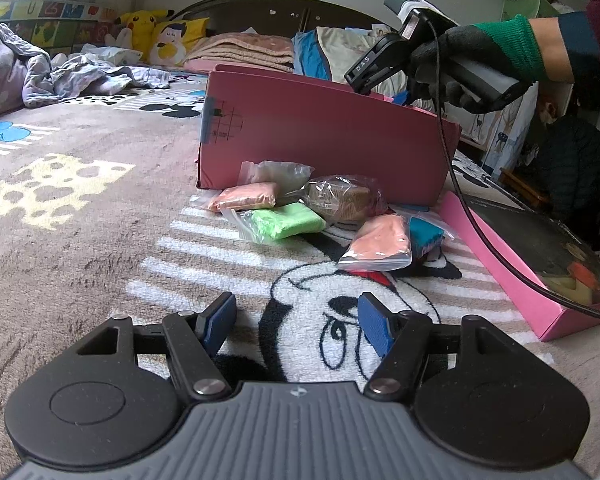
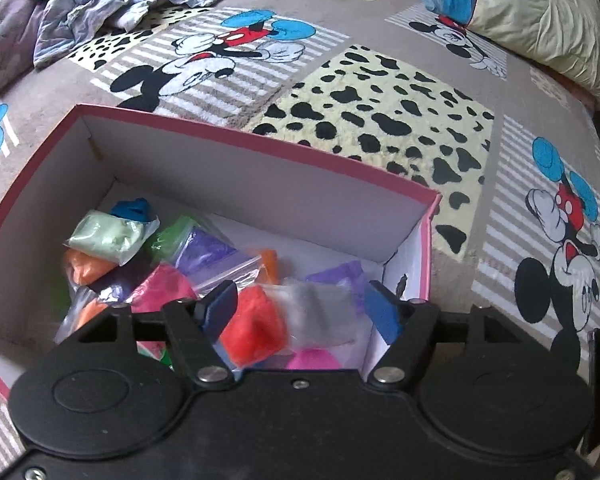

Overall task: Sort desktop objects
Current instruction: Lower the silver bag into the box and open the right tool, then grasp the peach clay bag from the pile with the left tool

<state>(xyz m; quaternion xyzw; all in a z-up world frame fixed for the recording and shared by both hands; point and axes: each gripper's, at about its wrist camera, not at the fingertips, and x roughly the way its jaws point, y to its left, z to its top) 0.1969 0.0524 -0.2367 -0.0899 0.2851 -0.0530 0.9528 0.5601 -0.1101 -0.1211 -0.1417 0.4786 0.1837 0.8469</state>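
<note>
The left hand-held gripper [image 1: 296,322] is hovering low over a cartoon-print blanket [image 1: 80,208] on a bed, its two blue pads standing apart with nothing between them. Ahead of it, six bagged clay packets are lying in a loose pile: two peach [image 1: 246,196], one green [image 1: 286,220], one brown [image 1: 340,200], one teal [image 1: 426,236] and one pale [image 1: 276,174]. Just behind them a pink box [image 1: 324,136] is standing, with its pink lid [image 1: 512,280] lying to the right. The right hand-held gripper [image 2: 302,310], held by a gloved hand [image 1: 456,64], is pointing down into that box, pads apart and empty. Below it, a red packet [image 2: 254,328] and a grey one [image 2: 320,314] are resting on roughly a dozen other coloured packets; the exact number cannot be told.
</note>
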